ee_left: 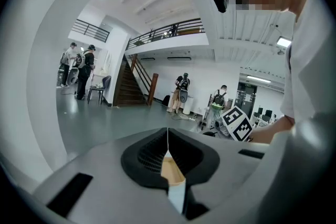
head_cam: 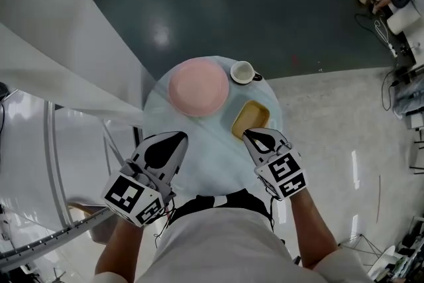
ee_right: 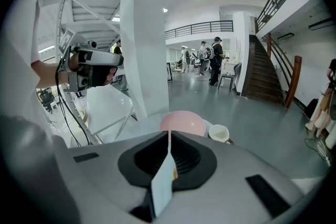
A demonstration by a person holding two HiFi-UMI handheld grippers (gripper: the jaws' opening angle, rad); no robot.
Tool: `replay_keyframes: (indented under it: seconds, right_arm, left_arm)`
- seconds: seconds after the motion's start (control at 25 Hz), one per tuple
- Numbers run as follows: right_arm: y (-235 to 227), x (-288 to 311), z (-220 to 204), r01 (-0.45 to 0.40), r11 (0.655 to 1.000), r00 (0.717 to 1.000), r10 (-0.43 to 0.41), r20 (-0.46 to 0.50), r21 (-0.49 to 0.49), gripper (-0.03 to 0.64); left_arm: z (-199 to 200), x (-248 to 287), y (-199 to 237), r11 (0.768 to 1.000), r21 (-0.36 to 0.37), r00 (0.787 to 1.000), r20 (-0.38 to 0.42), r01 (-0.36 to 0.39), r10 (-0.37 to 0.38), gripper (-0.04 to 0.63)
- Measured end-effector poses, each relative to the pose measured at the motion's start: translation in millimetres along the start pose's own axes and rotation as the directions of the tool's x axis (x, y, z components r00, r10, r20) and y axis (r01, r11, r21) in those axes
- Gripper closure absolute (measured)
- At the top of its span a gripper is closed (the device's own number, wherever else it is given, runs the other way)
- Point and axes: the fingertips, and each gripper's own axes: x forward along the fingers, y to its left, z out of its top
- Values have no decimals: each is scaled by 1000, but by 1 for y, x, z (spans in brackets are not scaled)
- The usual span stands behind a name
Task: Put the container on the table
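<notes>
Head view: the yellow container lay on the round counter beside a pink bowl and a white cup, just ahead of the right hand-held gripper, with the left hand-held gripper over the near rim; placing judged done, only pulling clear left. Left gripper view: jaws clenched on nothing, facing a hall with a staircase, no counter in sight. Right gripper view: jaws likewise pressed together and empty, bowl and cup beyond them, container not made out.

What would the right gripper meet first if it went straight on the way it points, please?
Probably the yellow container just ahead of the right gripper on the table; if it passes above that, the pink bowl beyond. Height is unclear.
</notes>
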Motion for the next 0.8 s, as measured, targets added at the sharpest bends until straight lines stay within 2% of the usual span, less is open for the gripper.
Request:
replay_keyframes:
  seconds: [0.8]
  right_arm:
    - [32, -19, -2, 4, 1000, 1000, -5, 26, 12, 594]
  left_arm:
    - [-10, -30, -13, 1000, -14, 1000, 22, 2, -1, 569]
